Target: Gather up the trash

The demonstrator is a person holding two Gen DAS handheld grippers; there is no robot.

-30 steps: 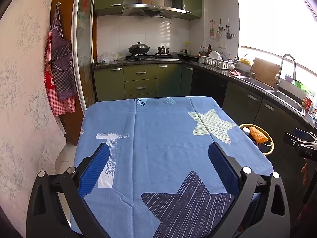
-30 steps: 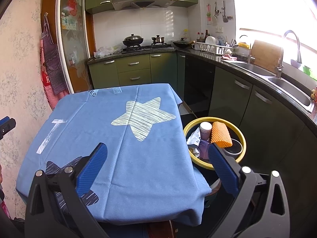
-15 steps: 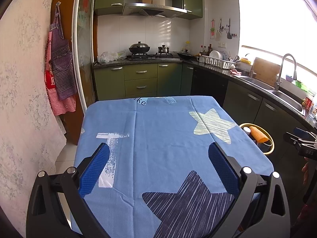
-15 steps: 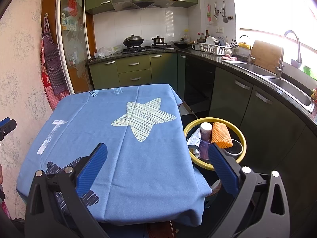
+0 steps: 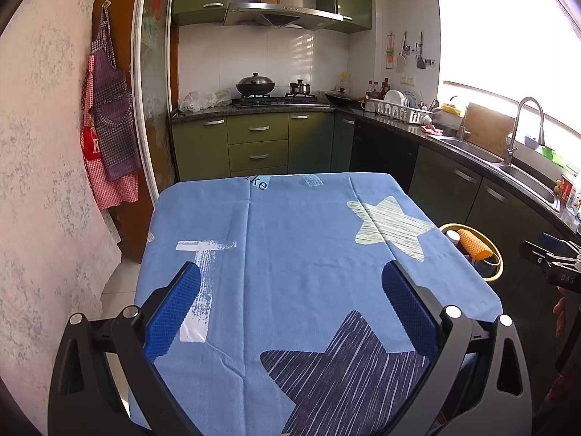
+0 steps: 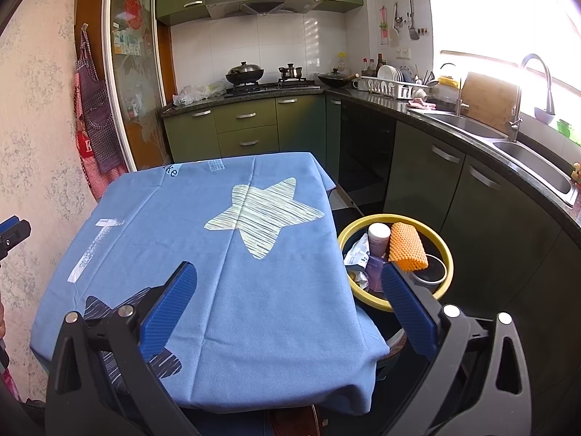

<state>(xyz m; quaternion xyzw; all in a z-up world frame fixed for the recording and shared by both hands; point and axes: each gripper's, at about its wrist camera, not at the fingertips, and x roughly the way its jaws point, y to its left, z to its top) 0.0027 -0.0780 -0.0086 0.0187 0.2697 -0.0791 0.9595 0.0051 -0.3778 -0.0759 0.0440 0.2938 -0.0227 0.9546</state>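
A yellow-rimmed trash bin (image 6: 448, 254) stands on the floor at the table's right side; it also shows in the left wrist view (image 5: 499, 258). In it lie an orange foam net (image 6: 406, 247), a white-capped bottle (image 6: 378, 234) and a crumpled wrapper (image 6: 357, 256). My left gripper (image 5: 290, 287) is open and empty over the blue star-print tablecloth (image 5: 290, 236). My right gripper (image 6: 288, 283) is open and empty above the table's near right part, its right finger (image 6: 406, 305) in front of the bin. No trash shows on the cloth.
Green kitchen cabinets (image 5: 254, 141) and a hob with pots (image 5: 256, 85) stand behind the table. A dark counter with sink and tap (image 6: 523, 109) runs along the right. Aprons (image 5: 109, 109) hang on the left wall. The other gripper's tip shows at each view's edge (image 5: 552, 258).
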